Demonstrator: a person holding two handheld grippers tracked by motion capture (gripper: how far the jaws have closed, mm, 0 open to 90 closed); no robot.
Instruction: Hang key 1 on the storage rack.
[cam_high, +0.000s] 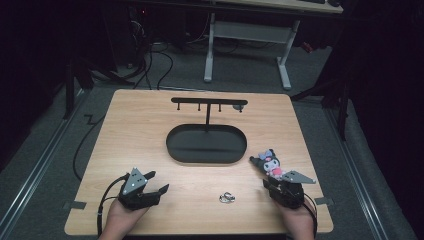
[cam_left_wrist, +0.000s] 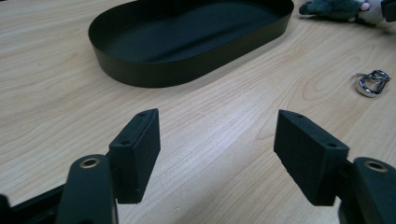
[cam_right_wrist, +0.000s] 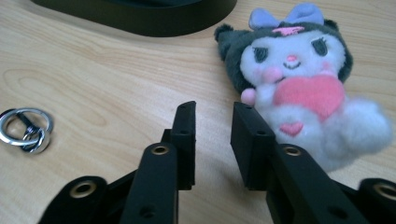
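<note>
The right gripper has a narrow gap, nothing inside; one plush toy lies just beside it. The left gripper stands wide and empty. On the wooden table are one key ring and one black tray with a hook stand. Dark room, grey floor.

Dim room, grey carpet floor, white-legged desk behind, cables trailing.

Dim lab: wooden table, floor cables, desk frame behind.
</note>
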